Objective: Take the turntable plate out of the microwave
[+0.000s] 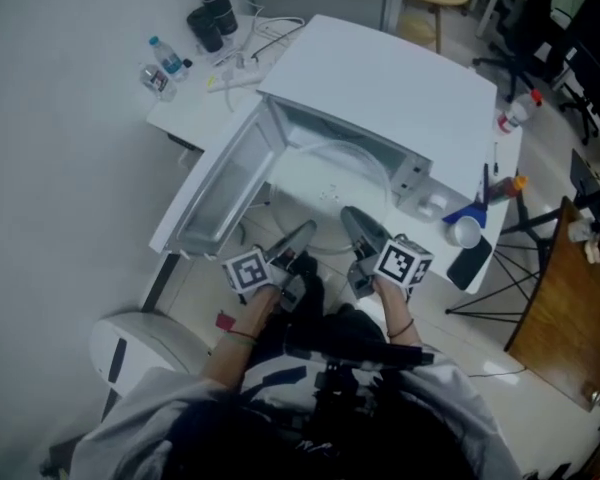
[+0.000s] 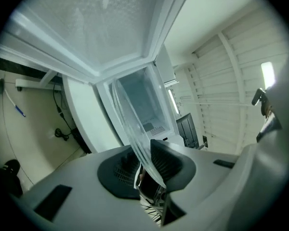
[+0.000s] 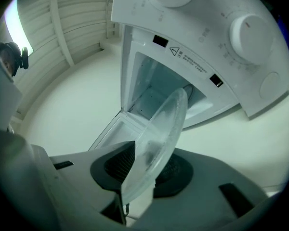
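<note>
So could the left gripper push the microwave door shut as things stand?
Probably not yet: the left gripper is shut on the glass plate, shared with the right gripper. The open door stands close beside it, but it isn't free.

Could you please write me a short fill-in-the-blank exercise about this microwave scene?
1. The door of the microwave stands ____.
2. The turntable plate is clamped between the ____ of the left gripper and the right gripper.
3. The microwave's front panel carries ____ round white knobs.

Missing words: open; jaws; two.
</note>
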A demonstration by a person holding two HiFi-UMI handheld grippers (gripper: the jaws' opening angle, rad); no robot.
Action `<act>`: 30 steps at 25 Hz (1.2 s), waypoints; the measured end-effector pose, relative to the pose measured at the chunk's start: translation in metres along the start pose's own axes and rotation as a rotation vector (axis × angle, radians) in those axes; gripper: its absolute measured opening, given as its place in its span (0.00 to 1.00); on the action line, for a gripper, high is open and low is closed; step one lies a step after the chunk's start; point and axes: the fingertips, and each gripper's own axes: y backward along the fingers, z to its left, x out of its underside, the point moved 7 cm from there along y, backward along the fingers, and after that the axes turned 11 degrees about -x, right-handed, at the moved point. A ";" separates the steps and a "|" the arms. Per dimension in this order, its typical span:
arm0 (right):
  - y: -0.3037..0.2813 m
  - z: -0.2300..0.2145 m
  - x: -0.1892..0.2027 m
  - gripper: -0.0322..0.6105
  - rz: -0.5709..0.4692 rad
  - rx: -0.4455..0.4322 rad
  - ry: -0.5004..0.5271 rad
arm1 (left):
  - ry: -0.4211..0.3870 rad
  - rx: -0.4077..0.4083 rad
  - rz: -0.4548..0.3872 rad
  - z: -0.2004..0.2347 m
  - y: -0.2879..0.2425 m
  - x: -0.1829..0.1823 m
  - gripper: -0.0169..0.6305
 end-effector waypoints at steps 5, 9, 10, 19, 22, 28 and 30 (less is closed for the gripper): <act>0.024 0.016 0.017 0.18 0.043 -0.049 0.009 | 0.002 0.046 -0.070 -0.014 0.023 0.034 0.12; 0.042 0.027 0.026 0.18 0.052 -0.071 0.015 | -0.015 0.046 -0.091 -0.026 0.039 0.052 0.12; 0.045 0.030 0.028 0.18 0.050 -0.080 0.015 | -0.018 0.048 -0.094 -0.029 0.043 0.054 0.12; 0.062 0.055 0.032 0.18 -0.022 -0.113 0.026 | -0.046 0.101 -0.085 -0.049 0.058 0.057 0.12; 0.066 0.071 0.035 0.18 -0.060 -0.100 0.044 | -0.064 0.132 -0.062 -0.055 0.065 0.055 0.12; 0.070 0.098 0.059 0.18 -0.140 -0.051 0.058 | -0.081 0.179 0.002 -0.056 0.092 0.048 0.12; 0.069 0.107 0.074 0.18 -0.168 -0.037 0.056 | -0.090 0.198 0.032 -0.053 0.104 0.046 0.12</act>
